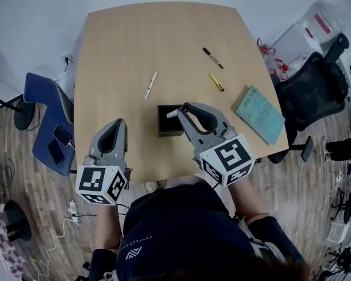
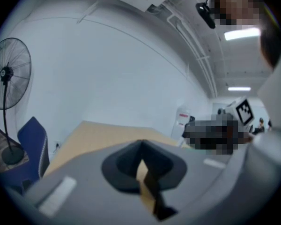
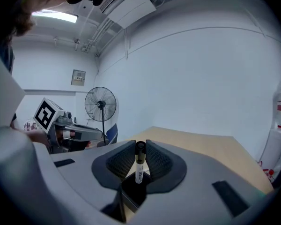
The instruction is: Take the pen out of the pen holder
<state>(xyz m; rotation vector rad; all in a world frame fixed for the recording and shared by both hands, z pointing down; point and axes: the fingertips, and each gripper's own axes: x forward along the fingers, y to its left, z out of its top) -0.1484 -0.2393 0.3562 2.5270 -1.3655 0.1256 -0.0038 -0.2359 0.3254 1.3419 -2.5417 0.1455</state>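
just over the black pen holder point(image 1: 170, 123), the right gripper point(image 1: 181, 109) has its jaws clenched on the pen point(image 3: 139, 165), whose lower end hangs above the holder's opening. left of the holder, the left gripper point(image 1: 117, 126) hangs with jaws closed, empty. beyond the holder, a yellow pen point(image 1: 216, 82) and a black marker point(image 1: 212, 58) lie on the surface point(image 1: 134, 40).

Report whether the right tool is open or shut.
Shut on the pen. In the right gripper view, the right tool presses its pads against the white barrel from both sides, and the pen stands upright between them.
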